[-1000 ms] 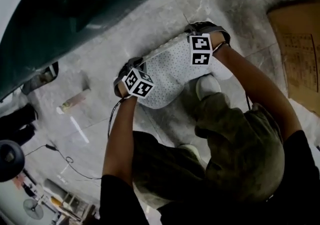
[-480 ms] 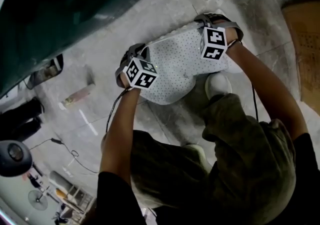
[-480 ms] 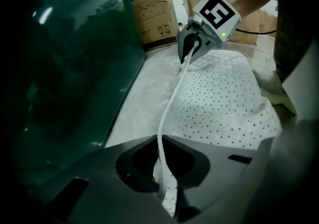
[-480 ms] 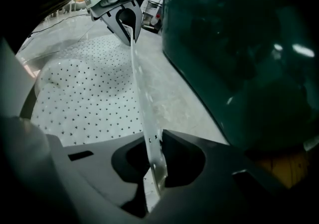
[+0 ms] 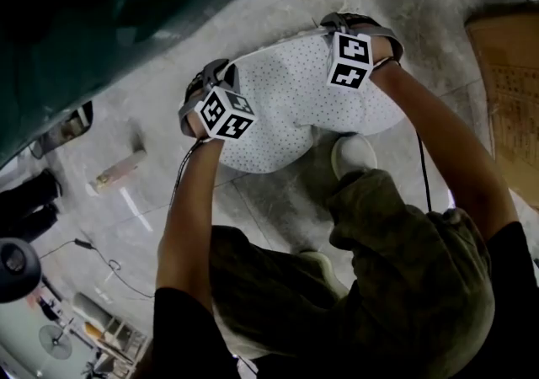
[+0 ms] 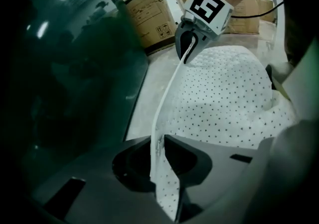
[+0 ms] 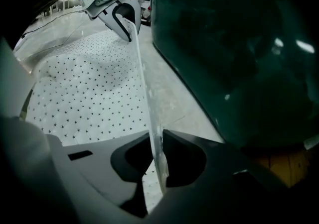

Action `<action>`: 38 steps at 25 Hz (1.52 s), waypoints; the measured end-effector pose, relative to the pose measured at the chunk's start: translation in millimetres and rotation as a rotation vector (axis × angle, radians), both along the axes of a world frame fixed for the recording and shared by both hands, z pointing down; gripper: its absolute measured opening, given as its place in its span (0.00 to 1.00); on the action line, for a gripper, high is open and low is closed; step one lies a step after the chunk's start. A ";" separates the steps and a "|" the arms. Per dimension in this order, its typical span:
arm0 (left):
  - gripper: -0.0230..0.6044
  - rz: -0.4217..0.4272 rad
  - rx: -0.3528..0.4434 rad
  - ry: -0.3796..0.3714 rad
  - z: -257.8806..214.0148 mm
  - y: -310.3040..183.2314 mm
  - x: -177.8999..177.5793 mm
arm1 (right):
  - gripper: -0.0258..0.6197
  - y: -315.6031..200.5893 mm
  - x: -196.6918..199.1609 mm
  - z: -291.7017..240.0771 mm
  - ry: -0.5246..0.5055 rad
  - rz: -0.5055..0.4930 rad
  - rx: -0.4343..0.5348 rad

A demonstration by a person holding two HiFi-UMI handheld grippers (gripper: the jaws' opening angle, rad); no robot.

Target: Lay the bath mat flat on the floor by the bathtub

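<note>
The bath mat (image 5: 286, 108), white with small black dots, lies spread on the grey stone floor beside the dark green bathtub (image 5: 101, 24). My left gripper (image 5: 221, 74) pinches the mat's far edge at its left corner. My right gripper (image 5: 337, 25) pinches the same edge at the right corner. The edge runs taut between them, a little above the floor. In the left gripper view the mat (image 6: 224, 98) passes between my jaws (image 6: 158, 146) to the right gripper (image 6: 188, 49). In the right gripper view the edge sits between its jaws (image 7: 157, 143). Both pairs of jaws have just been opening slightly with the mat still between them.
Cardboard boxes (image 5: 505, 91) stand to the right of the mat. A small tube (image 5: 116, 171) lies on the floor at the left, with a thin cable (image 5: 101, 259) below it. The person's white shoe (image 5: 354, 154) rests at the mat's near edge.
Both grippers have carried the mat's far edge toward the bathtub and moved a little further apart. More of the mat now lies spread out.
</note>
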State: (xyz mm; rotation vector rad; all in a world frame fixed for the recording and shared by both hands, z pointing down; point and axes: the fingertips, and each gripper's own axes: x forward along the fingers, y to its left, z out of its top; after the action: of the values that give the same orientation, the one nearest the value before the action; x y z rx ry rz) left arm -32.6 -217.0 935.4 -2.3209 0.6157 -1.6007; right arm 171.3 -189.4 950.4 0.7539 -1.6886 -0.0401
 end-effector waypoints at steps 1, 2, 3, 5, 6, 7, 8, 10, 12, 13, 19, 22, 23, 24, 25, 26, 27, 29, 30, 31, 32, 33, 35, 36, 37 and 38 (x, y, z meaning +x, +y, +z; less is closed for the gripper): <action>0.15 -0.009 -0.005 0.007 -1.1 -4.3 2.4 | 0.12 -4.7 3.0 0.5 -0.005 0.005 0.000; 0.15 -0.018 -0.013 0.013 -1.4 -7.9 4.2 | 0.12 -9.0 5.6 1.3 -0.011 0.010 -0.001; 0.16 -0.028 -0.026 0.018 0.1 -11.1 4.7 | 0.13 -12.7 8.3 3.0 -0.018 0.017 -0.004; 0.22 -0.059 -0.054 0.012 6.9 -18.7 0.0 | 0.16 -20.1 15.4 7.2 -0.033 0.040 -0.011; 0.24 -0.077 -0.063 -0.001 10.4 -22.7 -5.0 | 0.15 -23.8 18.8 8.8 -0.040 0.051 -0.011; 0.29 -0.089 -0.071 -0.014 13.1 -25.2 -9.7 | 0.15 -26.6 20.7 10.3 -0.049 0.056 -0.012; 0.31 -0.094 -0.081 -0.021 14.8 -26.1 -12.5 | 0.15 -28.6 21.3 11.9 -0.057 0.057 -0.013; 0.32 -0.093 -0.093 -0.012 14.8 -26.4 -11.8 | 0.16 -31.9 21.5 15.6 -0.051 0.049 -0.009; 0.35 -0.113 -0.094 0.011 12.8 -30.5 -12.0 | 0.23 -36.4 22.8 17.7 -0.032 0.046 0.009; 0.37 -0.136 -0.093 0.021 12.0 -34.7 -14.4 | 0.27 -39.8 24.2 16.7 -0.029 0.053 0.023; 0.47 -0.252 -0.114 0.079 10.4 -36.8 -30.5 | 0.37 -40.0 43.6 -5.1 -0.169 0.232 0.064; 0.50 -0.329 -0.176 0.193 9.4 -21.7 -26.6 | 0.41 -22.7 61.3 -6.8 -0.283 0.376 0.063; 0.51 -0.356 -0.188 0.230 8.4 -19.3 -24.3 | 0.42 -15.7 67.1 -5.8 -0.317 0.420 0.059; 0.51 -0.374 -0.189 0.256 7.0 -19.5 -22.7 | 0.44 -9.4 72.4 -4.1 -0.352 0.461 0.050; 0.52 -0.386 -0.184 0.269 5.5 -21.0 -22.1 | 0.46 -3.1 77.2 -2.3 -0.392 0.501 0.038; 0.52 -0.392 -0.179 0.272 4.5 -21.1 -22.8 | 0.47 4.6 81.3 -0.7 -0.435 0.541 0.025; 0.52 -0.393 -0.179 0.267 4.4 -18.6 -24.8 | 0.47 14.4 85.6 0.6 -0.475 0.581 0.013; 0.52 -0.382 -0.184 0.244 6.3 -8.8 -32.5 | 0.48 37.4 96.7 2.5 -0.527 0.645 0.008; 0.53 -0.373 -0.184 0.227 7.8 -3.3 -37.8 | 0.48 48.8 102.9 2.9 -0.540 0.667 0.013; 0.52 -0.365 -0.184 0.210 9.4 2.0 -43.5 | 0.48 59.9 108.7 3.0 -0.551 0.686 0.018; 0.52 -0.362 -0.186 0.195 11.2 6.8 -49.3 | 0.48 70.8 113.7 3.1 -0.568 0.706 0.021; 0.53 -0.366 -0.189 0.184 12.8 11.6 -54.7 | 0.48 82.1 117.9 3.5 -0.594 0.731 0.020; 0.53 -0.386 -0.204 0.180 15.1 23.2 -63.6 | 0.48 106.5 124.6 5.7 -0.659 0.797 0.005; 0.53 -0.402 -0.218 0.188 16.0 30.3 -67.4 | 0.48 118.7 127.1 7.1 -0.693 0.833 -0.007; 0.53 -0.430 -0.240 0.206 17.8 38.0 -71.8 | 0.48 130.0 129.1 8.3 -0.725 0.869 -0.016; 0.52 -0.476 -0.276 0.232 21.5 46.3 -77.6 | 0.48 140.1 130.3 9.2 -0.756 0.905 -0.021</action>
State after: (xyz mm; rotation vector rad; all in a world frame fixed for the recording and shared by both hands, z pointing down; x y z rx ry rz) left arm -110.2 -170.7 956.8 -2.7404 1.1366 -1.7046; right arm 301.6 -49.3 959.5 1.5833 -1.8556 0.9948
